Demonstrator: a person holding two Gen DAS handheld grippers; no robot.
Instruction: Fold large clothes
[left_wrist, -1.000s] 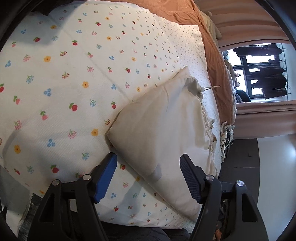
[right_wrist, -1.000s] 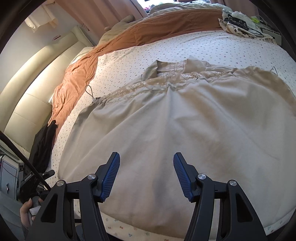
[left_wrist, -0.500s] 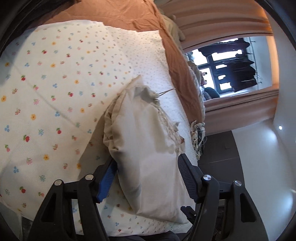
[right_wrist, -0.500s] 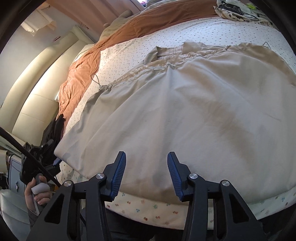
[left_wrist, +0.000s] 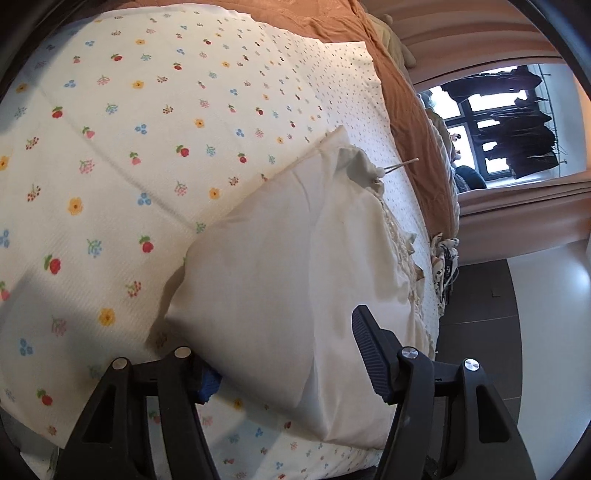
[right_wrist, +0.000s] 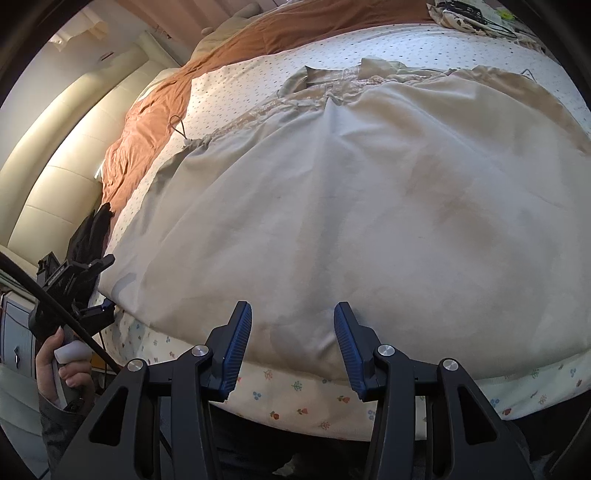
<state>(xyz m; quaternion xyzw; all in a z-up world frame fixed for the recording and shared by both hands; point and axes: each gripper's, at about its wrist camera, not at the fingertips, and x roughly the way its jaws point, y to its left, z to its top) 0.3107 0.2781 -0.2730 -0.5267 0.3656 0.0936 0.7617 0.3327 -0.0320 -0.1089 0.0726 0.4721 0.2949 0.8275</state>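
A large beige dress (right_wrist: 369, 206) with lace trim near its top lies spread flat on the flower-print bed sheet (right_wrist: 295, 402). My right gripper (right_wrist: 291, 347) is open over the near hem, one finger each side of a patch of cloth. In the left wrist view the dress (left_wrist: 295, 266) is seen from its side edge. My left gripper (left_wrist: 288, 365) is open around the near corner of the dress; its left pad (left_wrist: 208, 384) is partly under the cloth. The left gripper also shows in the right wrist view (right_wrist: 99, 295), at the dress's left corner.
An orange blanket (right_wrist: 147, 107) lies across the far part of the bed, below a padded cream headboard (right_wrist: 48, 177). A black item (right_wrist: 92, 229) lies at the bed's left edge. A patterned cloth pile (right_wrist: 472, 14) sits at the far right. A window (left_wrist: 498, 122) is beyond the bed.
The left gripper has slid under the dress corner, so its left pad is now partly covered. The right gripper has narrowed a little and sits over the hem.
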